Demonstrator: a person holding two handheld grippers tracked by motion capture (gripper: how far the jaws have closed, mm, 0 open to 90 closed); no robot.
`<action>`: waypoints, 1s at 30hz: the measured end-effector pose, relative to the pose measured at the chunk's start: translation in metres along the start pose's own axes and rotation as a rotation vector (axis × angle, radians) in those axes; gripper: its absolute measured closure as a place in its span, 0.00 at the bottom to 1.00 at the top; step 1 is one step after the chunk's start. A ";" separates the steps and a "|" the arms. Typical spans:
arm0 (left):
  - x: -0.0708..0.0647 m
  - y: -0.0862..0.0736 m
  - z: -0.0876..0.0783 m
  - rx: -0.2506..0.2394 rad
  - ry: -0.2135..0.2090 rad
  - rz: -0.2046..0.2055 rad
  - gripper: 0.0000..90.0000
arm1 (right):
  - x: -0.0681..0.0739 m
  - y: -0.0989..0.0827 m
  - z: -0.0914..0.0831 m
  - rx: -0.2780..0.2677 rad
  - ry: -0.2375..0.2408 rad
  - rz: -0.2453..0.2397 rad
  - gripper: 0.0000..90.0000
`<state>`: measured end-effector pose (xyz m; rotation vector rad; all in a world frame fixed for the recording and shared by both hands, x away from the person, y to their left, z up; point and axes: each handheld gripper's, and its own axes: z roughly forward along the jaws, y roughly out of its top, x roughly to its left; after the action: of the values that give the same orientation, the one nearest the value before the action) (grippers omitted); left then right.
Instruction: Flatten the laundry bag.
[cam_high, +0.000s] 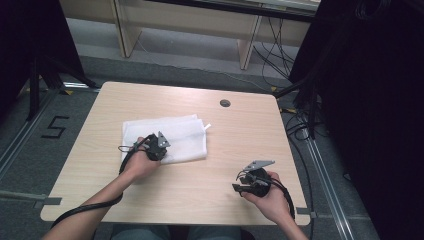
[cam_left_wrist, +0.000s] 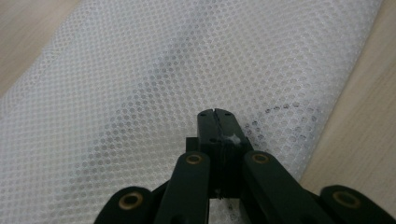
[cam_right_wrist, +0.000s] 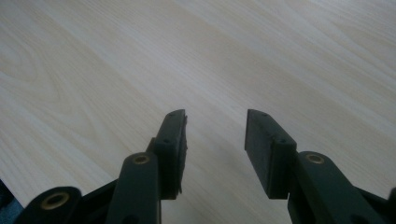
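Observation:
A white mesh cloth (cam_high: 182, 131), folded flat, lies on the left half of the wooden table (cam_high: 240, 135). My left gripper (cam_high: 160, 149) rests over the cloth's near edge. In the left gripper view its jaws (cam_left_wrist: 216, 112) are pressed together just above the mesh (cam_left_wrist: 140, 79), and I see no fold of it caught between them. My right gripper (cam_high: 237, 181) hovers near the table's front right, apart from the cloth. Its jaws (cam_right_wrist: 215, 123) stand open over bare wood with nothing between them.
A round cable hole (cam_high: 225, 103) sits at the table's far edge. A small white tag (cam_high: 206, 126) sticks out of the cloth's right corner. Dark curtains and loose cables (cam_high: 300, 120) stand to the right, and a pale shelf unit (cam_high: 190, 25) is behind.

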<state>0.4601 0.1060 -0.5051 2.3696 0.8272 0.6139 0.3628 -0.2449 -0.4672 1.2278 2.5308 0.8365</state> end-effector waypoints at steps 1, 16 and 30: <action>0.000 0.000 0.000 0.000 -0.002 -0.003 1.00 | 0.001 0.000 0.000 -0.002 0.001 0.005 0.66; -0.015 0.000 -0.004 -0.021 -0.098 0.003 1.00 | 0.001 0.002 0.000 0.005 -0.001 0.003 0.66; -0.023 -0.004 -0.011 -0.055 -0.171 -0.082 0.95 | 0.003 0.053 0.011 -0.059 -0.028 -0.019 1.00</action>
<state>0.4361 0.0970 -0.5052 2.2887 0.8166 0.3899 0.4000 -0.2120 -0.4460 1.1876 2.4735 0.8776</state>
